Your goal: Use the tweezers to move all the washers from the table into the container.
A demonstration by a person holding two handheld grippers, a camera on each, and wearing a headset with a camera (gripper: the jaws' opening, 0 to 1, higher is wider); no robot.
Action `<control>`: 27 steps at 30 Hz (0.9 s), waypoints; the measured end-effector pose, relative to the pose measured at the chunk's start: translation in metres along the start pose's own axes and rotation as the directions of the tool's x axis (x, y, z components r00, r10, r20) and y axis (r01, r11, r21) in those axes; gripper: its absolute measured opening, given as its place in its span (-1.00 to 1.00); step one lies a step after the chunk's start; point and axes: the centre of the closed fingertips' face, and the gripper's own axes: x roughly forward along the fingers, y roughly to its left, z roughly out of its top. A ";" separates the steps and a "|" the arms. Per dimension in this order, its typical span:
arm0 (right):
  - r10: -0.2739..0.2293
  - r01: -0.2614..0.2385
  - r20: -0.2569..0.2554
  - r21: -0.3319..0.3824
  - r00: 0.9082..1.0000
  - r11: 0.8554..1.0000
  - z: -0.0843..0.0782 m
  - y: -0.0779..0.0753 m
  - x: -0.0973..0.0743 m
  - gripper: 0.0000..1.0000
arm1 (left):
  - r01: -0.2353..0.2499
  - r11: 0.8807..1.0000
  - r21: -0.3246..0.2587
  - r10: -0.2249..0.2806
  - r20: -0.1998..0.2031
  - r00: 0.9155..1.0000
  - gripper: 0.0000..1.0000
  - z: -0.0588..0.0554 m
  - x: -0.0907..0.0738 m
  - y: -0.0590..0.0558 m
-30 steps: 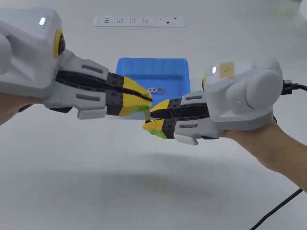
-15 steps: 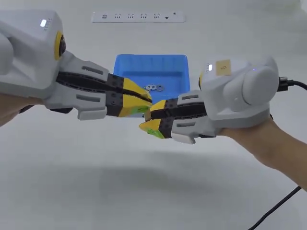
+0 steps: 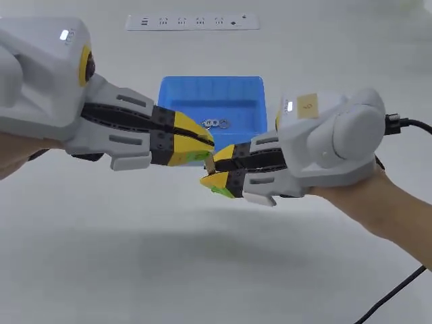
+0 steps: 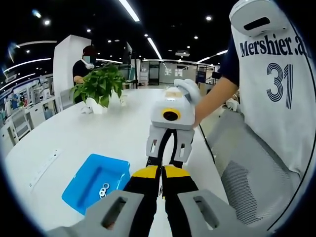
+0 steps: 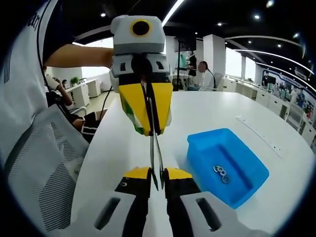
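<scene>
The blue container (image 3: 209, 86) sits on the white table behind both grippers, with a few metal washers (image 3: 216, 124) lying in it. The left gripper (image 3: 206, 140) comes in from the left and faces the right gripper (image 3: 214, 165) tip to tip. In the right gripper view the silver tweezers (image 5: 154, 143) hang from the left gripper's shut yellow jaws. Their tips reach down between the right gripper's (image 5: 158, 178) jaws, which stand close on either side. The container (image 5: 232, 148) and washers (image 5: 220, 173) lie to the right there. The left gripper view also shows the container (image 4: 89, 173) and washers (image 4: 103, 189).
A white power strip (image 3: 192, 22) lies at the table's far edge. A black cable (image 3: 398, 290) trails off the right gripper at the lower right. A potted plant (image 4: 98, 89) stands far down the table. A mesh chair (image 5: 29, 163) is beside the person.
The right gripper's body has rolled and shifted slightly. Both grippers stay tip to tip with the tweezers between them, and the washers have not moved.
</scene>
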 end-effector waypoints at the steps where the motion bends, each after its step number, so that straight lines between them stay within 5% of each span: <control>1: -0.010 0.010 -0.007 -0.010 1.000 1.000 -0.001 -0.003 0.001 -0.76 | -0.004 1.000 0.004 0.004 -0.009 1.000 -0.88 -0.002 0.000 0.001; 17: -0.042 0.040 -0.049 -0.035 0.998 0.999 -0.015 -0.022 0.017 -0.75 | -0.035 0.999 -0.006 0.035 -0.043 0.998 -0.88 -0.019 0.005 0.018; 27: -0.032 0.031 -0.060 -0.008 0.998 0.999 -0.024 -0.020 0.024 -0.75 | -0.029 0.999 -0.020 0.028 -0.056 0.998 -0.88 -0.029 0.008 0.017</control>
